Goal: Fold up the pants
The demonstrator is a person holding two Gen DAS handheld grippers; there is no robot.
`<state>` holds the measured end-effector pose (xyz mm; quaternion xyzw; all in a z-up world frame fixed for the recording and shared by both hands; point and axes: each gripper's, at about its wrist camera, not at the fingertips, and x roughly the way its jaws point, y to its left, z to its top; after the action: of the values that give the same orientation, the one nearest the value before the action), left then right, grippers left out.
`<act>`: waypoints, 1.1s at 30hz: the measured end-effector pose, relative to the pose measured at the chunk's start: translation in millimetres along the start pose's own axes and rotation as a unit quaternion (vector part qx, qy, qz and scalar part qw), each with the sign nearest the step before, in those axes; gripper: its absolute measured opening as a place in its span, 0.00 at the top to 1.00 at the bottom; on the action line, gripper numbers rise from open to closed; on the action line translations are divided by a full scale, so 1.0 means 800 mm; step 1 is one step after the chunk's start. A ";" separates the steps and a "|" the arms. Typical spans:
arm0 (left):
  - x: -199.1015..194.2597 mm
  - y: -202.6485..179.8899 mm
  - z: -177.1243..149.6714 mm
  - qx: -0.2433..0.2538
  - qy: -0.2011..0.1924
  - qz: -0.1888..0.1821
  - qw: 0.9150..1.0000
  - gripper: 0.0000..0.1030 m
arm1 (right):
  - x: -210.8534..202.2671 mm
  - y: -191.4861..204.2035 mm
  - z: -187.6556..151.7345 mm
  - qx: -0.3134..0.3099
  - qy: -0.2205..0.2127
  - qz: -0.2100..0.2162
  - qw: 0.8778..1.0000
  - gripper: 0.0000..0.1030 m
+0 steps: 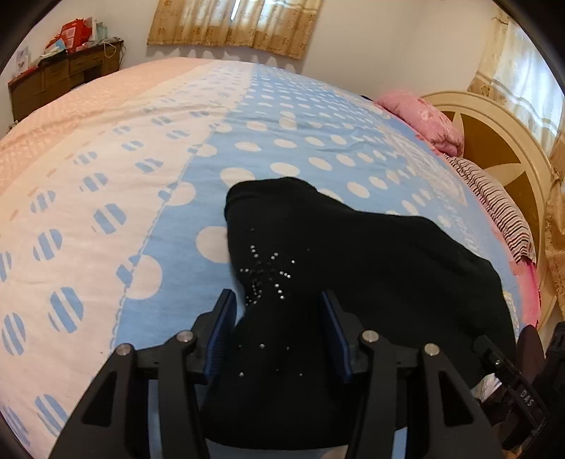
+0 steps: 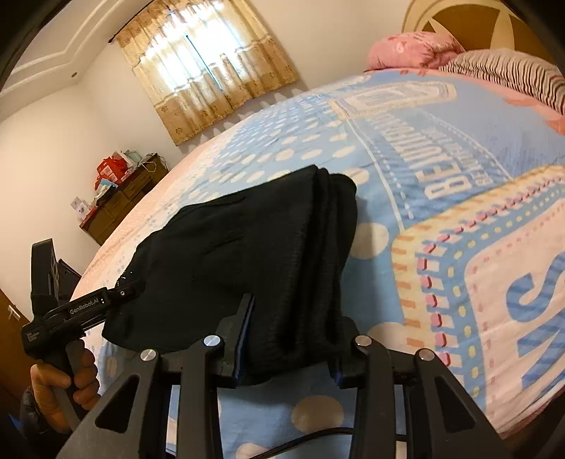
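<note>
Black pants [image 1: 317, 282] fill the space nearest both cameras, bunched between each pair of fingers. On the left gripper [image 1: 279, 310] the blue-padded fingers [image 1: 224, 317] stand partly spread with a studded stretch of cloth running between them; the left pad shows a sliver of bedspread beside the cloth, so I cannot tell whether the pads actually press on it. On the right gripper [image 2: 293, 335] the fingers [image 2: 243, 317] sit narrower, with a thick folded bundle of the pants [image 2: 254, 254] filling the gap and draping over the right-hand one, gripped.

At about 8 o'clock in the right wrist view a person's hand [image 2: 61, 385] grips the handle of the left gripper [image 2: 125, 291], whose tip reaches the edge of the cloth.

Beyond the fingers the pants lie in a folded heap on the bed [image 1: 141, 176], over a blue and white dotted bedspread. Farther off, toward 2 o'clock in the left wrist view, a pink pillow [image 1: 427, 120] and a striped pillow [image 1: 494, 204] rest against the cream headboard [image 1: 501, 141]. At 10 o'clock stands a wooden dresser [image 1: 63, 77], and at 12 o'clock a curtained window [image 1: 236, 24].
</note>
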<state>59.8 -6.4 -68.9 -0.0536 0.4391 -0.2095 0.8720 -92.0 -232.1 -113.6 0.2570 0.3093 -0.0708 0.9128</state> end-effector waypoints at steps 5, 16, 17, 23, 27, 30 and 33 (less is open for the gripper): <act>0.000 0.003 -0.001 -0.010 -0.002 -0.012 1.000 0.45 | 0.005 -0.023 0.004 0.060 0.007 0.026 0.998 0.46; -0.004 0.000 -0.002 -0.005 -0.013 -0.029 0.999 0.80 | 0.011 0.021 0.005 -0.040 0.009 -0.040 0.998 0.65; -0.005 -0.001 -0.002 -0.001 -0.015 -0.025 1.000 0.81 | 0.010 0.028 0.006 -0.054 0.008 -0.049 0.997 0.66; -0.022 -0.011 0.002 0.030 -0.041 0.000 0.999 0.82 | -0.010 0.065 0.017 -0.112 -0.020 -0.072 0.991 0.68; -0.039 -0.003 0.011 0.036 -0.065 0.016 0.997 0.87 | -0.017 0.084 0.028 -0.130 -0.033 -0.058 0.989 0.68; -0.051 0.011 0.018 0.024 -0.078 0.024 0.996 0.87 | -0.015 0.105 0.036 -0.150 -0.037 -0.043 0.987 0.69; -0.060 0.029 0.024 0.012 -0.085 0.032 0.996 0.87 | -0.011 0.130 0.040 -0.173 -0.043 -0.033 0.983 0.69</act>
<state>57.0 32.6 -27.5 -0.0466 0.3622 -0.1811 0.9131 -52.0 -159.4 -42.0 0.0815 0.2852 -0.0569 0.9533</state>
